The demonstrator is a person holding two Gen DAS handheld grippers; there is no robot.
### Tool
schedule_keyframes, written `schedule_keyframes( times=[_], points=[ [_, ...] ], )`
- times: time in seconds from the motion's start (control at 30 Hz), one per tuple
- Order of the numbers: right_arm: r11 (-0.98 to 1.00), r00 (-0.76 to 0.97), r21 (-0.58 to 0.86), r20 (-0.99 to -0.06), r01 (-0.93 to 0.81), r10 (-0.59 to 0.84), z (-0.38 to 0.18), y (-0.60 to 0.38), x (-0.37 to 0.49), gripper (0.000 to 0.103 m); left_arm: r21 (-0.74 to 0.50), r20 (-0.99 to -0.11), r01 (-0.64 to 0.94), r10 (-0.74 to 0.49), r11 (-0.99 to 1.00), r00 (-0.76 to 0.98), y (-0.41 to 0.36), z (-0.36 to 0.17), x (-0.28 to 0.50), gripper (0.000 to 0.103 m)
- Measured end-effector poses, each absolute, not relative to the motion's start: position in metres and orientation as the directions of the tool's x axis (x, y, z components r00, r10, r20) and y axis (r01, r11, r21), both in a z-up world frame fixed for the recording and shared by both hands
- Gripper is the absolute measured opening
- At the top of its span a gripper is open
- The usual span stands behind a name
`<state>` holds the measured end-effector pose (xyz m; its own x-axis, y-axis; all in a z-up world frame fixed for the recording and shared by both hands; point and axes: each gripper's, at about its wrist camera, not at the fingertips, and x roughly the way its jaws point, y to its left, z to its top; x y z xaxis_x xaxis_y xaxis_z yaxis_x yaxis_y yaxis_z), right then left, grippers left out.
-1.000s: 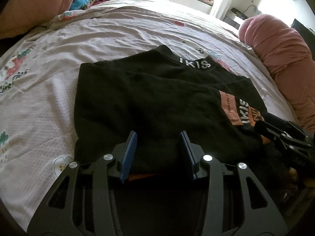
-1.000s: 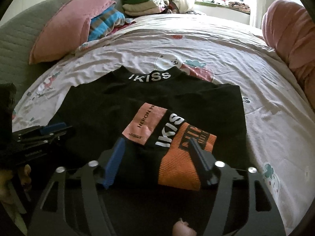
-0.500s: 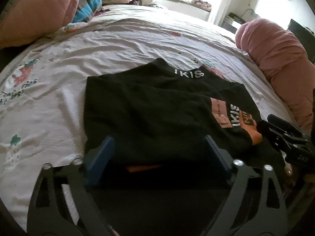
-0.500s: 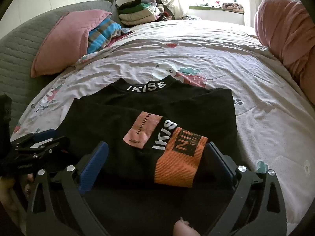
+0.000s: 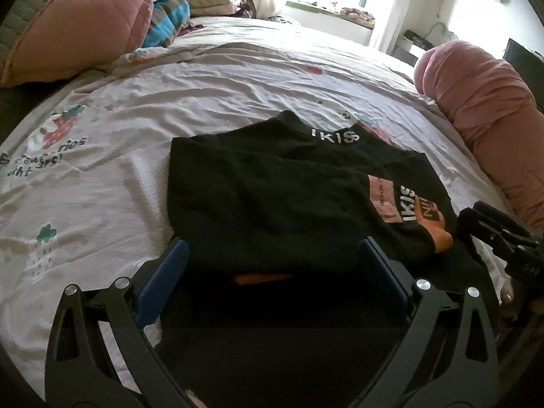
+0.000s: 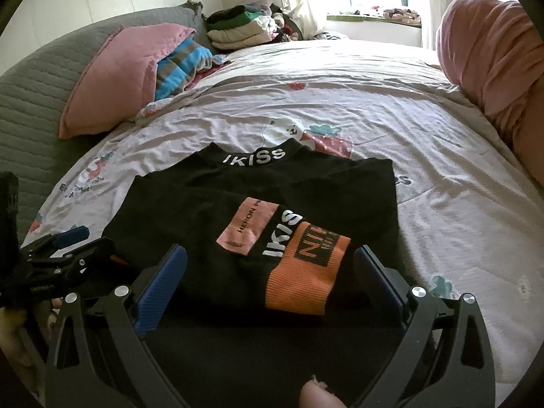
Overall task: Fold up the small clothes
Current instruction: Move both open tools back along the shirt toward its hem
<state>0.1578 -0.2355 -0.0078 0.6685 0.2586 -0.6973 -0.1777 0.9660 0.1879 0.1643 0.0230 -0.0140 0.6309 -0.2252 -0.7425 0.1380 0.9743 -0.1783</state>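
Note:
A small black top (image 5: 272, 197) with a white "IKISS" collar lies folded on the bed; it also shows in the right wrist view (image 6: 258, 204). Its sleeve with an orange cuff (image 6: 306, 272) and a pink patch (image 6: 248, 226) lies across the body. My left gripper (image 5: 272, 265) is open wide and empty, at the garment's near edge. My right gripper (image 6: 272, 268) is open wide and empty, with the orange cuff between its fingers. Each gripper shows at the side of the other's view, the right one (image 5: 499, 238) and the left one (image 6: 64, 255).
The bed sheet (image 6: 442, 136) is pale with cartoon prints. A pink pillow (image 6: 115, 74) and striped cloth (image 6: 180, 64) lie far left. A stack of folded clothes (image 6: 244, 27) sits at the far end. A rolled pink blanket (image 6: 493, 61) lies along the right.
Both grippers opened wide, letting go of the garment, and drew back a little toward the near edge. The top stays folded on the bed.

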Motion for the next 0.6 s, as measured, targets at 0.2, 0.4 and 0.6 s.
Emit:
schedule_keyframes(
  times=[0.2, 0.4, 0.6],
  points=[
    [0.967, 0.679, 0.184, -0.688, -0.178, 0.256, -0.001, -0.244, 0.149, 0.098, -0.178, -0.73, 0.132, -0.221, 0.975, 0.646, 0.024, -0.006, 0.153, 0.093],
    [0.967, 0.684, 0.181, -0.683, -0.182, 0.257, 0.004, -0.251, 0.138, 0.098, -0.17, -0.72, 0.133, -0.215, 0.976, 0.66, 0.023, 0.0, 0.141, 0.093],
    [0.966, 0.685, 0.183, -0.68, -0.184, 0.259, 0.006, -0.254, 0.133, 0.098, -0.113, -0.723, 0.117, -0.163, 0.987, 0.672, 0.023, 0.002, 0.127, 0.093]
  ],
)
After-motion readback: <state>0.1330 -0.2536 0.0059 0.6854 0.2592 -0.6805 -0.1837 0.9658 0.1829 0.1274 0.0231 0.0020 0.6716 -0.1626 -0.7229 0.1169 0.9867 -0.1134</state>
